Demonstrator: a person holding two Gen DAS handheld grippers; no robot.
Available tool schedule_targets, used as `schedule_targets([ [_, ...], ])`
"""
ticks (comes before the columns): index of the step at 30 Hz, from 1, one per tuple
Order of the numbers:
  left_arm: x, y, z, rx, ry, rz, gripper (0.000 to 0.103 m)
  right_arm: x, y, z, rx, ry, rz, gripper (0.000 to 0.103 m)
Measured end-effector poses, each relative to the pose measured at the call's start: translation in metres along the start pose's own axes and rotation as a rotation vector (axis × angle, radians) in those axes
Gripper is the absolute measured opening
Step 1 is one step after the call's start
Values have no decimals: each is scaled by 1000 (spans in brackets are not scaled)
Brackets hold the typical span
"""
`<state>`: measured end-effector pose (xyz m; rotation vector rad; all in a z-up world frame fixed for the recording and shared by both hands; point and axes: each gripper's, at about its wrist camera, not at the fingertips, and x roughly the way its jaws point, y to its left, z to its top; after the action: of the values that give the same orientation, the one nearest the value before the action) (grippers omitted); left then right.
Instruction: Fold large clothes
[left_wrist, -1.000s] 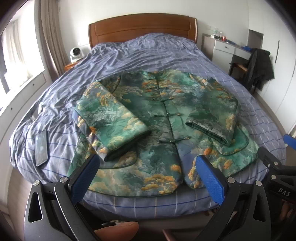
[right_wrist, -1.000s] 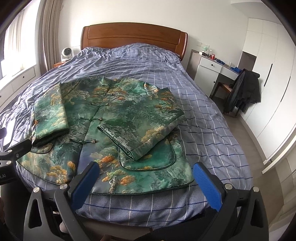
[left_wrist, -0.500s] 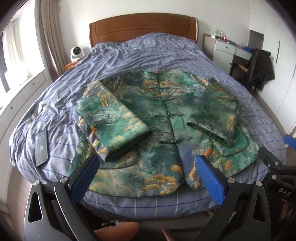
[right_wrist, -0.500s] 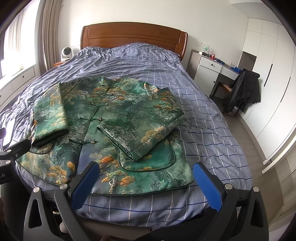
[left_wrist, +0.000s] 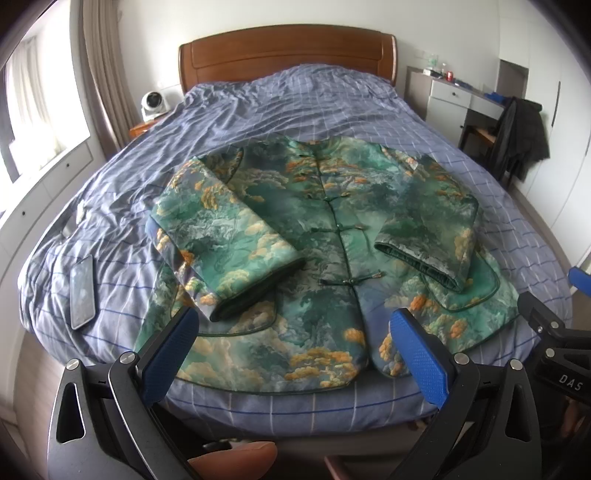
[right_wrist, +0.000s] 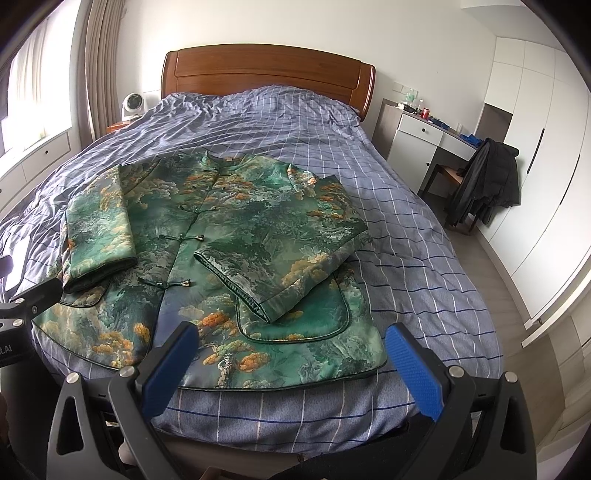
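Bedroom scene: bed (left_wrist: 258, 110) with blue checked duvet and wooden headboard (right_wrist: 266, 70). Green brocade jacket (left_wrist: 332, 236) lay flat, front up, near the foot edge, both sleeves folded in across the front. Phone (left_wrist: 82, 291) sat on the duvet beside its left side. Left gripper (left_wrist: 291, 350) and right gripper (right_wrist: 288, 358) both spread wide, empty, above the hem, not touching fabric.
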<state>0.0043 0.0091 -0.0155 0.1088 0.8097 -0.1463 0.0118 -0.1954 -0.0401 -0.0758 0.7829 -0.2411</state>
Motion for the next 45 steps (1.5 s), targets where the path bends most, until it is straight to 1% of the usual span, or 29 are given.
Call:
schedule_targets([
  [31, 1, 1, -1, -2, 4, 2, 103, 0, 3, 1, -2, -1, 2, 103],
  [45, 4, 4, -3, -3, 13, 6, 103, 5, 3, -2, 4, 18, -1, 103],
])
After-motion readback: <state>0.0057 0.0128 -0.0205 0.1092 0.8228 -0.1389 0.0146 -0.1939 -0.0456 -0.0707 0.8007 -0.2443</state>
